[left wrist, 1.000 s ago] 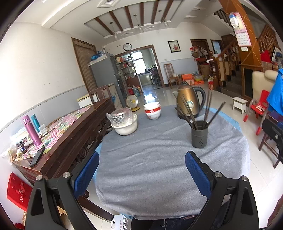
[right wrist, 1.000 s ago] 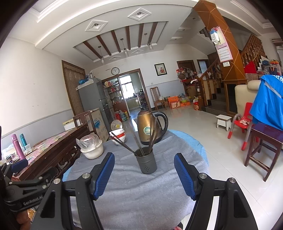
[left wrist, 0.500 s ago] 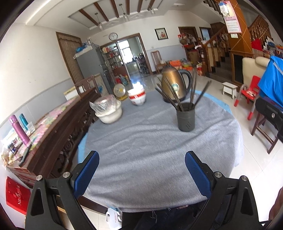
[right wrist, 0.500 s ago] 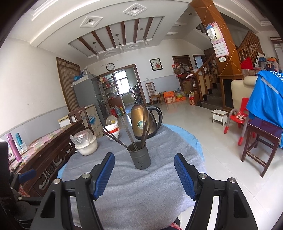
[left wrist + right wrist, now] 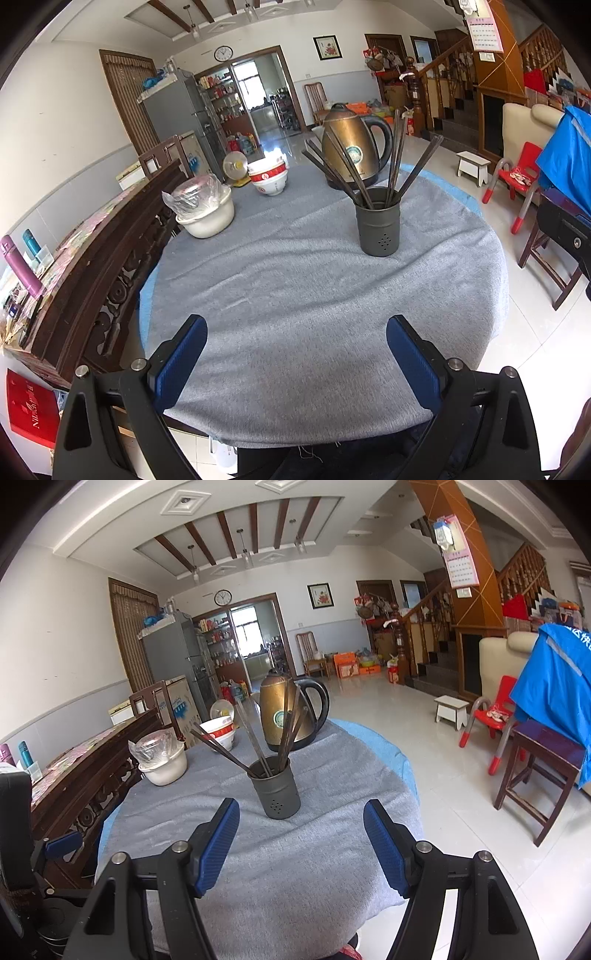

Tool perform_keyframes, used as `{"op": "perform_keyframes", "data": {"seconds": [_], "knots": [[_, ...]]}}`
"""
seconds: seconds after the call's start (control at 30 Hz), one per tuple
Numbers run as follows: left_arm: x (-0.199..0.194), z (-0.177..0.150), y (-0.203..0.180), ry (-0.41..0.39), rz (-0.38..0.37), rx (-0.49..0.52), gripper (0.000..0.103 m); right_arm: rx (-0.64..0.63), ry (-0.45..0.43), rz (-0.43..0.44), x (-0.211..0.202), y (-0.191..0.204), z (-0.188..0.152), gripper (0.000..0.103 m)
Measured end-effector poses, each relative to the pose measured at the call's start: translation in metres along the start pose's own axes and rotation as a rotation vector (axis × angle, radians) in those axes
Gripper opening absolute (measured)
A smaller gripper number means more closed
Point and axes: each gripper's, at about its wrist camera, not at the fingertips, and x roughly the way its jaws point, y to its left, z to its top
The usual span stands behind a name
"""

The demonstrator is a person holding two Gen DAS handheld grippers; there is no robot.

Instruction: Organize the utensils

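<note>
A dark grey utensil holder [image 5: 377,221] stands upright on the round table with a grey cloth [image 5: 295,295]. Several dark chopsticks [image 5: 395,158] stand in it, fanned out. The holder also shows in the right wrist view [image 5: 275,788], straight ahead, with the chopsticks [image 5: 258,738]. My left gripper [image 5: 295,354] is open and empty above the table's near edge, well short of the holder. My right gripper [image 5: 301,840] is open and empty, a short way in front of the holder.
A bronze kettle [image 5: 351,147] stands behind the holder. A red and white bowl [image 5: 268,179] and a white pot covered with plastic [image 5: 205,212] sit at the far left. A carved wooden bench [image 5: 110,258] runs along the left. A wooden stool [image 5: 543,775] stands at the right.
Both grippers have risen and pulled back a little, so the holder sits lower and farther in both views. Both stay open and empty.
</note>
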Motion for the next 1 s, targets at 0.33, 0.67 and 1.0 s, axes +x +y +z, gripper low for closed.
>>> {"op": "perform_keyframes", "data": {"seconds": [0.33, 0.67, 1.0], "knots": [[0.021, 0.023, 0.022, 0.007, 0.033, -0.055, 0.098, -0.033, 0.028, -0.002, 0.033, 0.019, 0.020, 0.073], [0.055, 0.044, 0.048, 0.056, 0.057, -0.128, 0.098, -0.069, 0.094, 0.023, 0.077, 0.041, 0.032, 0.073], [0.083, 0.065, 0.059, 0.081, 0.058, -0.163, 0.098, -0.091, 0.141, 0.018, 0.112, 0.053, 0.034, 0.073]]}}
